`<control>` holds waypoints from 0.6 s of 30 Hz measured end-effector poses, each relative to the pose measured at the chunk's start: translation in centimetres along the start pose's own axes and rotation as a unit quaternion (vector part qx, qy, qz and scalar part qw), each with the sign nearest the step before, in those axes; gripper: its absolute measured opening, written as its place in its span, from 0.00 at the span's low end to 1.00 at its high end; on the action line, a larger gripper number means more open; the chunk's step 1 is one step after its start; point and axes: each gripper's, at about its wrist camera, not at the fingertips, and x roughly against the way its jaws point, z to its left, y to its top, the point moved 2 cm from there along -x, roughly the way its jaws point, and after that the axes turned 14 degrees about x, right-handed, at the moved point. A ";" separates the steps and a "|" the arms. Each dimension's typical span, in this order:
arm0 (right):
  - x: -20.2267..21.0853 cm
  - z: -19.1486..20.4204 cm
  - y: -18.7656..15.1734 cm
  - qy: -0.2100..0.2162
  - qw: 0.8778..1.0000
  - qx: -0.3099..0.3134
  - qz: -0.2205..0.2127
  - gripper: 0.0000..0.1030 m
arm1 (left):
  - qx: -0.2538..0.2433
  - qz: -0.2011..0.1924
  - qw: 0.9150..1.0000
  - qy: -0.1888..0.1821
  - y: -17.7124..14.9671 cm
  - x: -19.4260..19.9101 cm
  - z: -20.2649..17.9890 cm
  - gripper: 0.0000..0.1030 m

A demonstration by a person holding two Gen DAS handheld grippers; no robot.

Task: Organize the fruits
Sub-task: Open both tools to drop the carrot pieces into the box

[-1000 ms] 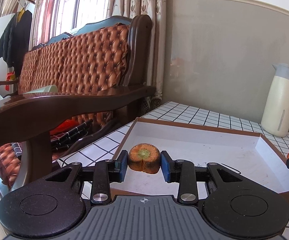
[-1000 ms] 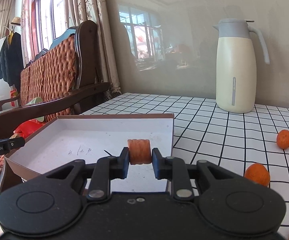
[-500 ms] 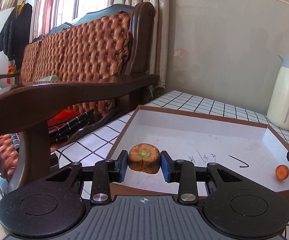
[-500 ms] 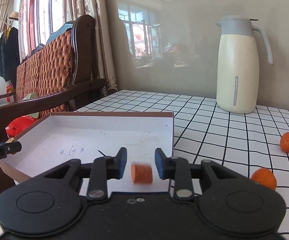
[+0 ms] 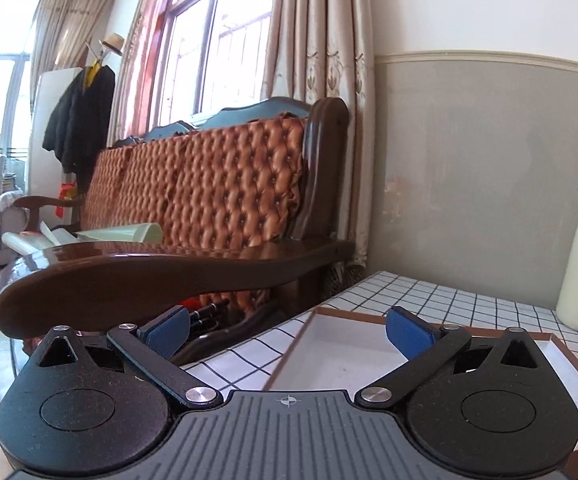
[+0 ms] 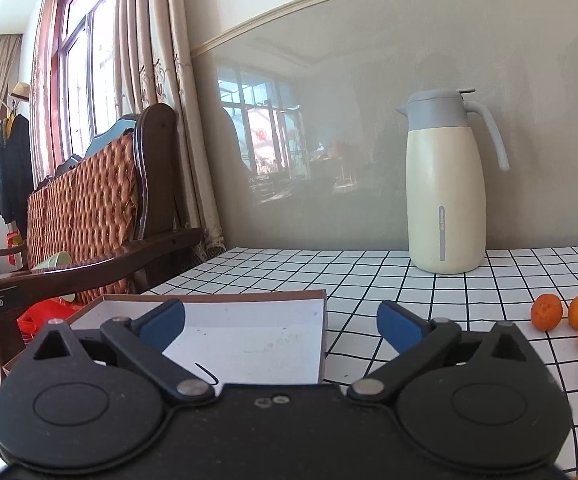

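Between the jaws of the left gripper (image 5: 287, 330) nothing is held; they stand spread wide over the near edge of the white box (image 5: 341, 354). The right gripper (image 6: 281, 326) is likewise released and empty above the same box. Both sets of jaws have just been opening; the carrot chunks gripped a second ago are gone from them and out of view now. Remaining fruit lies on the checked worktop (image 6: 369, 276) at right: small oranges (image 6: 546, 311). Judged light, firm, round and apt to roll; take each across its widest part. A thermos jug (image 6: 445, 196) stands behind
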 end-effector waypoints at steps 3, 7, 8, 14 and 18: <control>-0.1 -0.3 -0.3 -0.002 1.000 -0.009 0.007 0.94 | 0.008 0.000 1.000 0.013 0.3 -0.1 0.5 1.00; 0.3 -0.7 -0.5 -0.001 1.000 -0.019 0.008 0.94 | 0.014 -0.003 1.000 0.017 0.5 0.1 0.7 1.00; 0.4 -0.8 -0.5 -0.002 1.000 -0.018 0.007 0.94 | 0.013 -0.002 1.000 0.016 0.5 0.1 0.6 1.00; 1.5 -1.1 -0.9 -0.008 1.000 -0.009 0.005 0.94 | -0.010 0.007 1.000 0.003 -0.1 0.4 -0.9 1.00; 2.3 -1.6 -1.1 -0.013 1.000 0.003 0.009 0.94 | -0.019 0.021 1.000 -0.011 -0.6 0.4 -2.0 1.00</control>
